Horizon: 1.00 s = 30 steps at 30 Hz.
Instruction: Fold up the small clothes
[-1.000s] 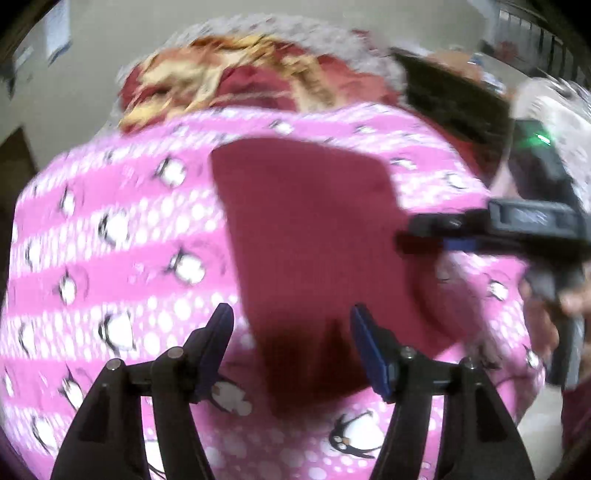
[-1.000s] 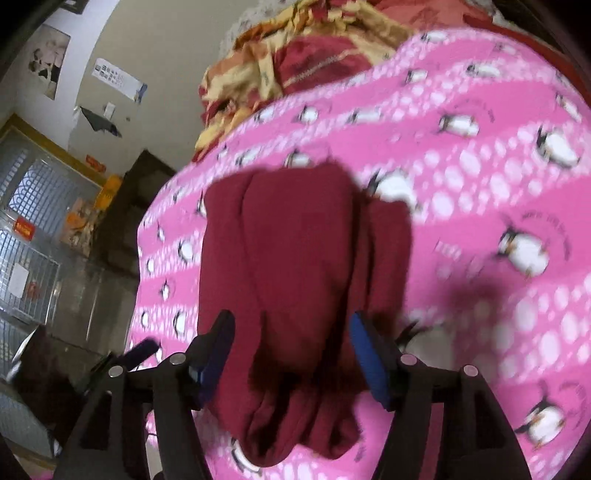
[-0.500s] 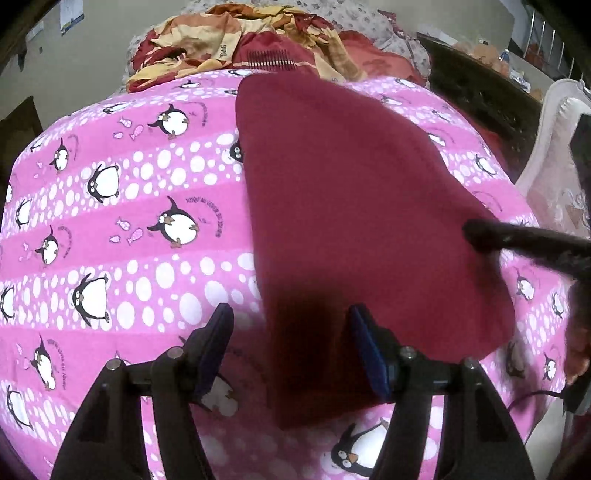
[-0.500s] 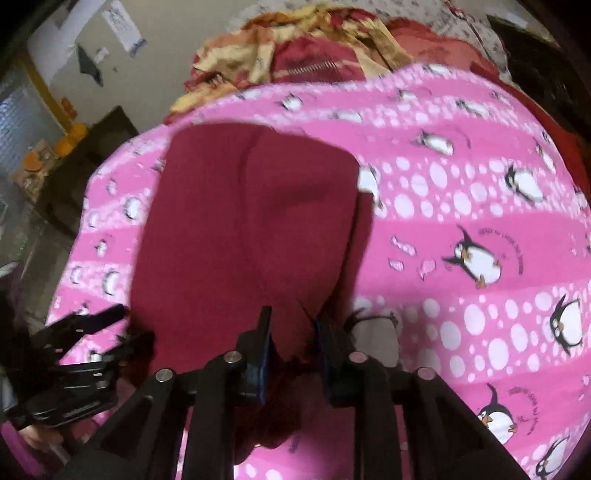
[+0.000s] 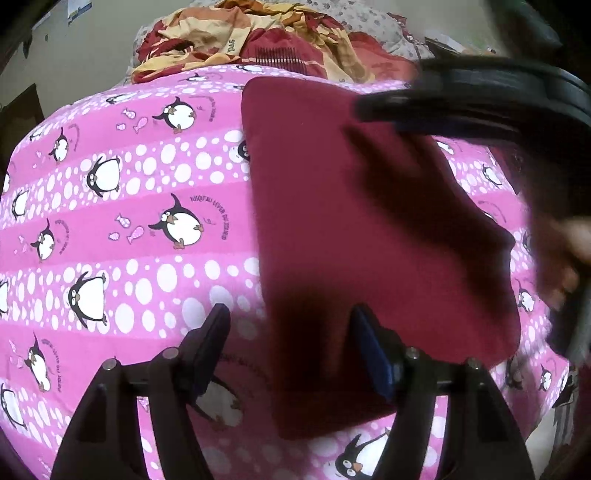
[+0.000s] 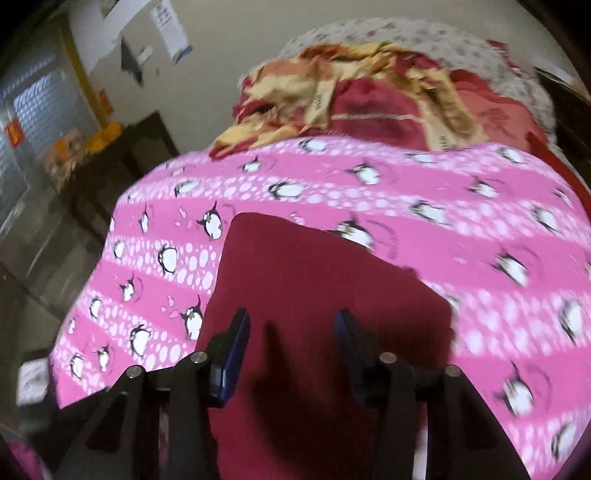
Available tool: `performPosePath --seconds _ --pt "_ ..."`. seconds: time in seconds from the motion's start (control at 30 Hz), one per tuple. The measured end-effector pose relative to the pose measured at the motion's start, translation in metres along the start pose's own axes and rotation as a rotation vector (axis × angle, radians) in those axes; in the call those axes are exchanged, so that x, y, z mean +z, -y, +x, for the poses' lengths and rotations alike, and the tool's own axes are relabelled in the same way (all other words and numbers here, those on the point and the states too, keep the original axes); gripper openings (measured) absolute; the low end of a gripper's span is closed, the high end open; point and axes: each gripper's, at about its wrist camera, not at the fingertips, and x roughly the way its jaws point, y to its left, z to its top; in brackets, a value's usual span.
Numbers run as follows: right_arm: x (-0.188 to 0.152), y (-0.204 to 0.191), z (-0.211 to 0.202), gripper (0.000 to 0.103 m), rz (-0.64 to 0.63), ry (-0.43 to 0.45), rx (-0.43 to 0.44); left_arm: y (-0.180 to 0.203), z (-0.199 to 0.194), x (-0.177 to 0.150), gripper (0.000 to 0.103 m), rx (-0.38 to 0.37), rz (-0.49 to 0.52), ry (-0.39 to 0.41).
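Observation:
A dark red folded garment (image 5: 362,236) lies flat on a pink penguin-print bed sheet (image 5: 122,229). My left gripper (image 5: 290,354) is open and empty, hovering over the garment's near left edge. My right gripper (image 6: 291,354) is open and empty above the garment (image 6: 314,295). In the left wrist view the right gripper appears as a blurred black shape at the upper right, above the garment's far right corner.
A crumpled red and yellow heap of clothes (image 5: 258,40) lies at the far end of the bed, in front of a floral pillow (image 6: 406,33). Dark furniture (image 6: 122,162) stands left of the bed. A hand (image 5: 569,258) shows at the right edge.
My right gripper was shut on the garment's near edge half a second ago; it has let go, opened and lifted. The garment now lies flatter. The left gripper stayed open.

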Motion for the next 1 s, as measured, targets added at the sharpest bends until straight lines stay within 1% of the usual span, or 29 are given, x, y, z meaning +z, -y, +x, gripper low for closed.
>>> performPosePath --seconds 0.1,0.13,0.17,0.2,0.27,0.37,0.43,0.5,0.6,0.67,0.7,0.73,0.77,0.83,0.93,1.0 --pt "0.011 0.006 0.033 0.052 -0.02 -0.013 -0.071 -0.002 0.004 0.0 0.07 -0.003 -0.007 -0.007" --pt "0.011 0.011 0.041 0.052 -0.003 -0.029 -0.084 -0.003 0.005 0.001 0.071 -0.007 -0.012 -0.007" --pt "0.01 0.018 0.051 0.052 0.027 -0.051 -0.075 -0.004 0.006 0.001 0.072 -0.008 -0.016 -0.007" --pt "0.009 0.023 0.059 0.052 0.043 -0.052 -0.059 -0.005 0.007 0.001 0.073 -0.007 -0.021 -0.006" --pt "0.005 0.025 0.06 0.052 0.013 -0.025 -0.058 -0.006 0.01 0.002 0.074 -0.012 -0.027 -0.01" --pt "0.005 0.022 0.045 0.052 0.02 -0.025 -0.049 -0.006 0.011 0.002 0.075 -0.013 -0.029 -0.018" --pt "0.001 0.022 0.02 0.052 0.052 -0.017 -0.028 -0.006 0.01 0.003 0.075 -0.008 -0.024 -0.011" --pt "-0.009 0.024 -0.008 0.056 0.087 -0.005 -0.021 -0.006 0.008 0.002 0.075 -0.004 -0.024 -0.007" --pt "-0.037 0.028 -0.039 0.056 0.102 0.005 -0.016 -0.007 0.008 0.002 0.075 -0.005 -0.034 -0.011" --pt "-0.06 0.033 -0.043 0.056 0.107 -0.034 -0.081 -0.006 0.008 0.002 0.075 -0.002 -0.033 -0.01" --pt "-0.073 0.037 -0.041 0.056 0.111 -0.059 -0.13 -0.006 0.008 0.001 0.075 0.001 -0.032 -0.009" --pt "-0.083 0.04 -0.036 0.056 0.117 -0.078 -0.162 -0.005 0.009 0.001 0.075 0.004 -0.031 -0.011" --pt "-0.092 0.044 -0.03 0.056 0.148 -0.093 -0.157 -0.004 0.009 0.0 0.075 0.006 -0.03 -0.014" --pt "-0.103 0.054 -0.023 0.056 0.233 -0.077 -0.113 -0.001 0.011 -0.001 0.076 0.011 -0.029 -0.021" --pt "-0.103 0.057 -0.028 0.058 0.249 -0.067 -0.103 0.001 0.007 -0.002 0.076 0.016 -0.021 -0.024" --pt "-0.102 0.058 -0.04 0.062 0.252 -0.039 -0.077 -0.001 0.001 0.001 0.076 0.011 -0.011 -0.018"
